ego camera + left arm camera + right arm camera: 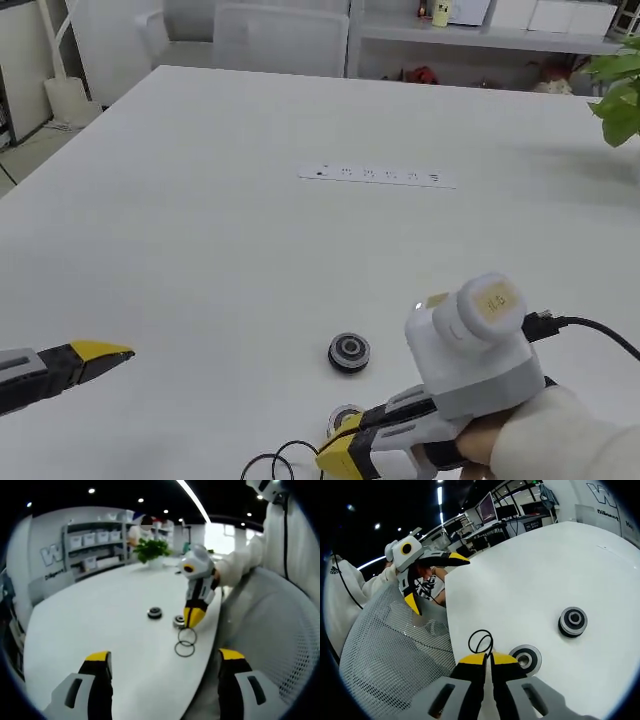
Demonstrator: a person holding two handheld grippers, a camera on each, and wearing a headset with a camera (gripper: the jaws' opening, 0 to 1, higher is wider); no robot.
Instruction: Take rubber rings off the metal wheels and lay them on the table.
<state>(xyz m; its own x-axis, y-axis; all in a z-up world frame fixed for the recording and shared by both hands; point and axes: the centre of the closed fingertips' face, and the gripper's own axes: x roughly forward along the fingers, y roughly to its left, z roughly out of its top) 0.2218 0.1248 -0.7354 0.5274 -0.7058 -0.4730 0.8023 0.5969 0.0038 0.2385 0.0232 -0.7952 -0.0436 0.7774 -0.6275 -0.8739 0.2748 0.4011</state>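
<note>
Two small metal wheels lie on the white table [200,220]: one [349,352] stands free, the other [345,418] is just beyond my right gripper [330,462]. That gripper's jaws are shut [487,659], with a thin black rubber ring [481,641] running out from their tips and lying on the table. A second ring [184,649] lies flat beside the first [187,636], near the table's front edge. My left gripper [105,352] hovers at the far left, open [165,662] with nothing between its jaws. In the right gripper view the wheels sit at right [573,621] and close by [526,659].
A white power strip [378,176] lies mid-table. A green plant [620,95] stands at the far right. A white mesh chair [395,650] sits against the near table edge. Shelves and chairs line the back of the room.
</note>
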